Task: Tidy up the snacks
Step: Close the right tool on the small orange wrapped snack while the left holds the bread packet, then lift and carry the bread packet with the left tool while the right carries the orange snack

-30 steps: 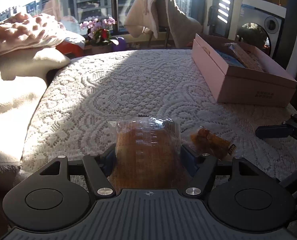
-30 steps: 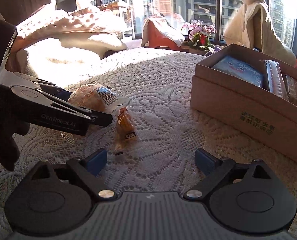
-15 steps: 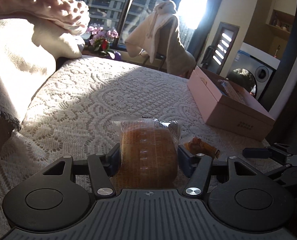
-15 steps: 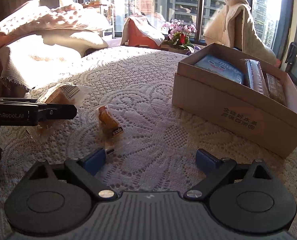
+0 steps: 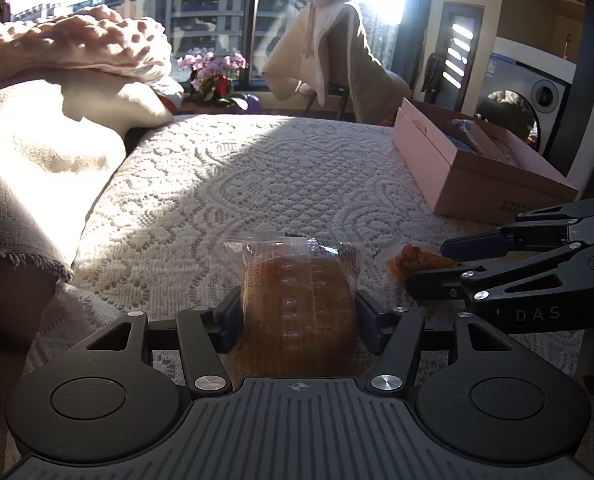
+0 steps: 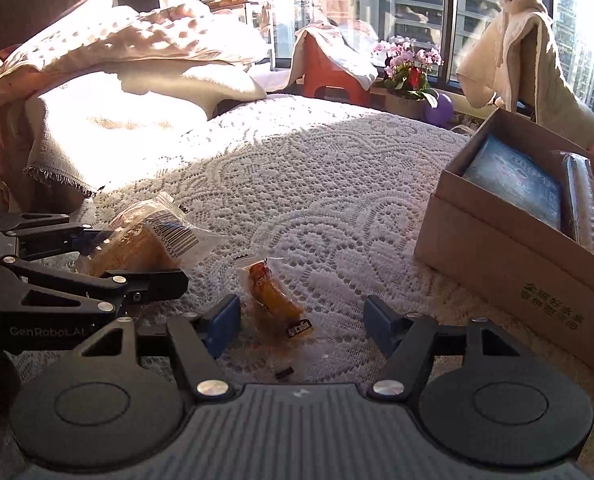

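Note:
My left gripper (image 5: pixel 299 316) is shut on a clear-wrapped brown bread slice (image 5: pixel 297 300), with its pads pressing on both sides of the pack. The right wrist view shows the same bread (image 6: pixel 145 244) held in the left gripper (image 6: pixel 137 258) at the left. A small orange snack packet (image 6: pixel 275 304) lies on the lace cloth between the fingers of my right gripper (image 6: pixel 303 326). Those jaws are closing, and gaps still show on both sides of the packet. In the left wrist view the right gripper (image 5: pixel 427 263) reaches in from the right around that packet (image 5: pixel 411 258).
An open cardboard box (image 6: pixel 497 264) holding a blue packet (image 6: pixel 513 184) and other wrapped snacks stands at the right, also in the left wrist view as the box (image 5: pixel 457 176). Pillows and blankets (image 6: pixel 117 92) are piled at the left. A flower pot (image 6: pixel 407 76) and a draped chair (image 6: pixel 521 60) stand behind.
My right gripper has moved forward over the small orange packet and its jaws have narrowed around it. The left gripper keeps its hold on the bread.

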`<state>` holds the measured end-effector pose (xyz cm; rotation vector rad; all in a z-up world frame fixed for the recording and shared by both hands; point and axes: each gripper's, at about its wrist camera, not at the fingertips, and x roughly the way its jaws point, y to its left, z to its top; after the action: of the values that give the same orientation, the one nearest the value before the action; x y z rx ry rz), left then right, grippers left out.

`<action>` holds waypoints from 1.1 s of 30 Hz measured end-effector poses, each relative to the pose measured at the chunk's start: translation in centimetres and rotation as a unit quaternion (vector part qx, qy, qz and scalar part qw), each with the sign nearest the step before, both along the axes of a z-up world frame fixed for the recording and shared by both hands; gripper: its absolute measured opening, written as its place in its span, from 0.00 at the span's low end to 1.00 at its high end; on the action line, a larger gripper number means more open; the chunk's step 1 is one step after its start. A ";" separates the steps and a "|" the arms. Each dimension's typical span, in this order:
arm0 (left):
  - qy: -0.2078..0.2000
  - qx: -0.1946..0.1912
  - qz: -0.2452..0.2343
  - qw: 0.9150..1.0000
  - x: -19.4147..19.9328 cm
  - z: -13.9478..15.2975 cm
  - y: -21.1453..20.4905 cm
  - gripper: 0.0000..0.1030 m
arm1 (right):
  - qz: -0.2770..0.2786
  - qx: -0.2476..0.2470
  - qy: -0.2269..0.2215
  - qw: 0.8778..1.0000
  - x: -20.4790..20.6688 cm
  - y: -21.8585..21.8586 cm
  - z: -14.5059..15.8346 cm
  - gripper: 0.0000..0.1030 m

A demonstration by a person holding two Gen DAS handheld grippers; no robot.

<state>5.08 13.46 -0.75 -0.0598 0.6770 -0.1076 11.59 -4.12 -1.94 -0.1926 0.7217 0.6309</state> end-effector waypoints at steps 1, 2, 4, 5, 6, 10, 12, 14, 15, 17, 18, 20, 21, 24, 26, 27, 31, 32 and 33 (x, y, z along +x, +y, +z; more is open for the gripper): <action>0.000 0.004 -0.001 1.000 0.0 0.0 -0.1 0.62 | 0.000 0.005 0.001 1.000 0.0 -0.2 0.2 0.41; 0.001 0.005 0.000 1.000 0.0 0.0 -0.2 0.62 | -0.001 0.008 0.005 1.000 -0.1 -0.4 0.4 0.34; 0.002 0.007 0.001 1.000 0.0 0.1 -0.3 0.62 | -0.010 0.009 0.016 1.000 -0.4 -1.3 1.1 0.20; 0.003 0.009 0.001 1.000 0.0 0.1 -0.4 0.62 | -0.014 0.010 0.014 1.000 -0.7 -1.7 1.3 0.20; 0.003 0.011 0.001 1.000 0.0 0.1 -0.4 0.62 | -0.018 0.010 0.010 1.000 -1.2 -2.4 1.7 0.19; 0.014 0.011 -0.002 1.000 -0.1 0.5 -1.1 0.61 | -0.045 0.017 0.007 0.999 -3.8 -6.4 2.5 0.18; 0.025 -0.012 -0.021 0.999 -0.4 0.9 -1.8 0.60 | -0.061 0.009 0.005 0.998 -5.0 -8.1 2.4 0.18; 0.028 -0.036 -0.054 0.998 -0.9 1.3 -3.1 0.60 | -0.071 -0.002 0.001 0.997 -5.9 -9.2 2.2 0.18; 0.027 -0.037 -0.066 0.997 -1.2 1.4 -3.9 0.60 | -0.077 -0.009 0.001 0.997 -6.5 -9.8 2.1 0.18; 0.029 -0.026 -0.078 0.996 -1.5 1.5 -5.3 0.60 | -0.083 -0.008 0.003 0.997 -7.0 -10.4 2.0 0.18; 0.036 -0.015 -0.077 0.996 -1.6 1.4 -6.0 0.60 | -0.086 -0.003 0.003 0.996 -7.1 -10.7 2.2 0.18; 0.051 0.004 -0.070 0.996 -1.7 0.9 -6.6 0.60 | -0.087 0.013 0.006 0.996 -7.0 -10.8 2.5 0.20; 0.051 0.009 -0.067 0.996 -1.8 0.8 -6.7 0.60 | -0.086 0.020 0.010 0.996 -6.7 -10.7 2.7 0.22; 0.051 0.008 -0.065 0.997 -2.2 0.7 -6.6 0.60 | -0.076 0.052 0.032 0.995 -5.1 -9.6 3.1 0.32; 0.052 0.005 -0.068 0.996 -2.5 0.6 -6.6 0.60 | -0.074 0.068 0.048 0.994 -3.7 -8.5 2.9 0.34; 0.052 0.005 -0.069 0.996 -2.5 0.6 -6.5 0.60 | -0.075 0.070 0.052 0.993 -2.9 -7.9 2.8 0.34; 0.054 0.007 -0.072 0.996 -2.8 0.7 -6.5 0.61 | -0.070 0.057 0.069 0.994 -0.3 -4.9 1.5 0.34; 0.056 0.006 -0.072 0.996 -2.8 0.7 -6.4 0.61 | -0.065 0.047 0.074 0.994 0.1 -4.2 1.1 0.34; 0.057 0.005 -0.072 0.996 -2.8 0.8 -6.4 0.61 | -0.060 0.037 0.077 0.995 0.1 -3.9 0.9 0.32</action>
<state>2.23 7.09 0.02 -0.0074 0.7962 -0.2410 11.74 -7.99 -1.09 -0.0320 0.8508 0.5609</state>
